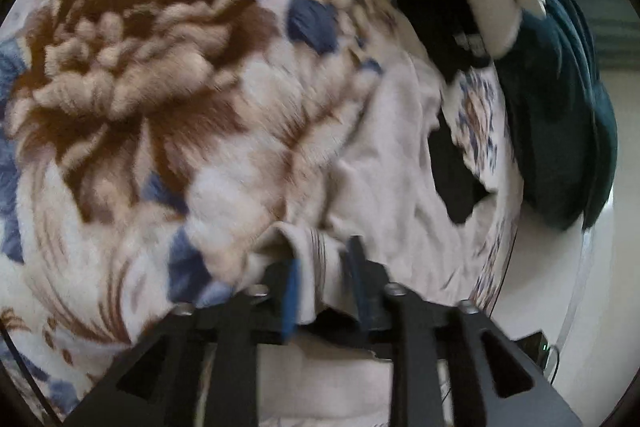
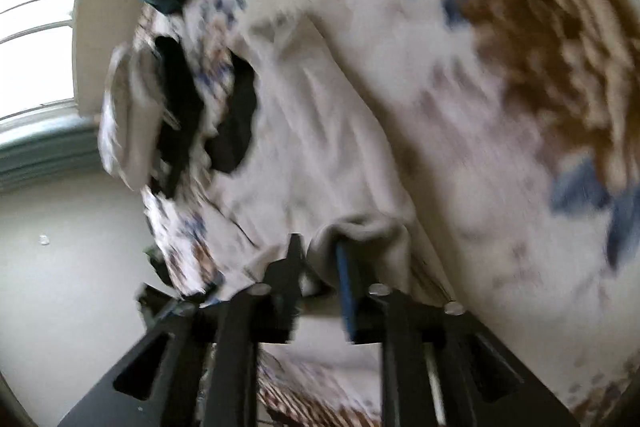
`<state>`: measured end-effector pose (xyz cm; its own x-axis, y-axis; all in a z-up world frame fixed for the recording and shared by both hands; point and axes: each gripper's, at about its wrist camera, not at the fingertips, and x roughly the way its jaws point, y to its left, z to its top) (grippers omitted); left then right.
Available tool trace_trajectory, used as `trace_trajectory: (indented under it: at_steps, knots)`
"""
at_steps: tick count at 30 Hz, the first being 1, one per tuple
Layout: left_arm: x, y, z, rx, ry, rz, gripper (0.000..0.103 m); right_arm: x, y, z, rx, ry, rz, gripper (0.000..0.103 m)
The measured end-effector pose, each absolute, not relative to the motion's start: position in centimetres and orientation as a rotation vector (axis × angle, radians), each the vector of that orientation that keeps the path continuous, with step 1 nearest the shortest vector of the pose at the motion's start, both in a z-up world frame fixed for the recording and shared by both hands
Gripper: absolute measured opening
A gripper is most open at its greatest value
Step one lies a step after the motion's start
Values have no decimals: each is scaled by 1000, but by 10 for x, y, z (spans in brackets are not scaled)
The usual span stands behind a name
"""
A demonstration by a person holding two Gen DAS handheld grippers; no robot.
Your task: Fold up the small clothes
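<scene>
Garment: white/cream small garment (image 1: pixel 384 163), crumpled, spread on a floral fleece blanket (image 1: pixel 132 75); exact type n/a due to blur.
Garment position: centre-right of blanket in left wrist view, centre in right wrist view; far end lies near a black item (image 1: pixel 452 179), which shows through/next to the cloth edge.
L gripper (image 1: pixel 326 269): jaws narrow, pinching a bunched near edge of the garment betw. blue pads.
R gripper (image 2: pixel 320 259): jaws narrow, a rolled hem of the same garment caught betw. them.
Garment state: near edge raised off blanket at both pinch pts; rest wrinkled, not flat, no clean crease visible.
Surroundings: dark teal cloth (image 1: pixel 560 107) heaped at blanket's far edge; pale fabric pile (image 2: pixel 128 115) beside the black item; window (image 2: pixel 36 39) beyond.
Progress (est.): early. Two-pt hold on one edge is set; no completed fold seen.
Remaining (est.): carry held edge over to far edge, align, flatten, repeat fold, set aside.
Other pieces: folded or not, cannot tell.
Img quality: motion blur in both views; fine detail unreliable.
</scene>
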<state>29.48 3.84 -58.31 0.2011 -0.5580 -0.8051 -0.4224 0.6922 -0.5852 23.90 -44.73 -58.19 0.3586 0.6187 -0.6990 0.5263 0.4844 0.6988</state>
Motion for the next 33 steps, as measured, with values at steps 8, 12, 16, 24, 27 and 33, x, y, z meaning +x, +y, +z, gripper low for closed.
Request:
trace_trajectory:
  at_steps: [8, 12, 16, 24, 27, 33]
  knots:
    - [279, 63, -547, -841, 1280, -58, 58, 239, -441, -548, 915, 1255, 35, 52]
    - [273, 32, -535, -527, 1338, -115, 58, 236, -430, -541, 634, 1331, 20, 52]
    - [272, -8, -556, -221, 1443, -172, 58, 254, -408, -557, 387, 1406, 46, 52]
    - [361, -4, -577, -297, 1377, -84, 58, 305, -414, -577, 391, 1350, -95, 52]
    - [374, 8, -566, -361, 1348, -64, 58, 313, -424, -573, 447, 1329, -137, 52]
    - [329, 37, -536, -394, 1335, -111, 58, 296, -432, -549, 467, 1314, -72, 52]
